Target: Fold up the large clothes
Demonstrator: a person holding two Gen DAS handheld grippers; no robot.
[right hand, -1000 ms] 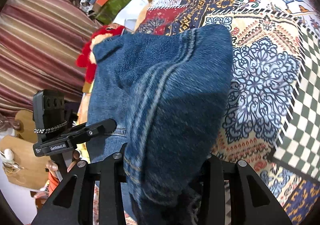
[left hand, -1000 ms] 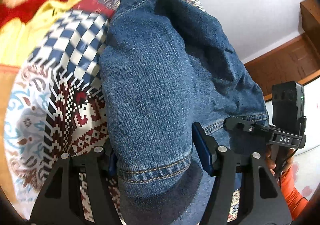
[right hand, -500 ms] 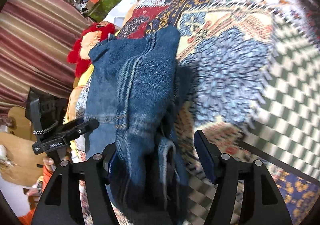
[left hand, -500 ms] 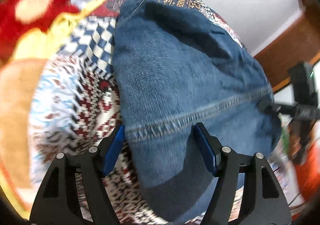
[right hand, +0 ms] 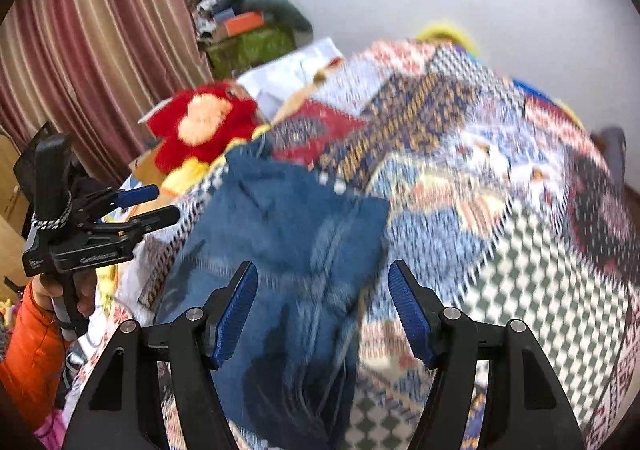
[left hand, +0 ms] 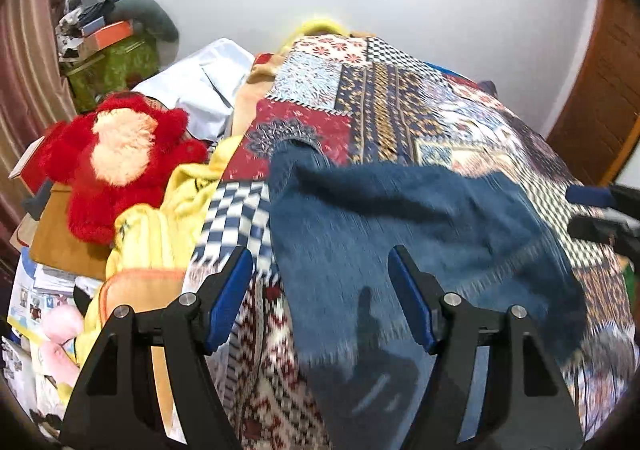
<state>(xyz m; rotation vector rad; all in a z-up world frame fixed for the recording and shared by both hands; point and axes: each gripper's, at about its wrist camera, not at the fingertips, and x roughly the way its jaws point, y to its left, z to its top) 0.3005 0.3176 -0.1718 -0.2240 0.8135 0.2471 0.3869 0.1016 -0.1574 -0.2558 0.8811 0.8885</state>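
Our left gripper (left hand: 320,298) and right gripper (right hand: 322,310) are both spread and hold nothing; we should check the folded jeans (left hand: 400,250) lie flat on the quilt (left hand: 400,109).

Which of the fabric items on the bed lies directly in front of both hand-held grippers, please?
The jeans: blue denim, folded on the quilt, unlike the yellow blanket and white sheet at its side.
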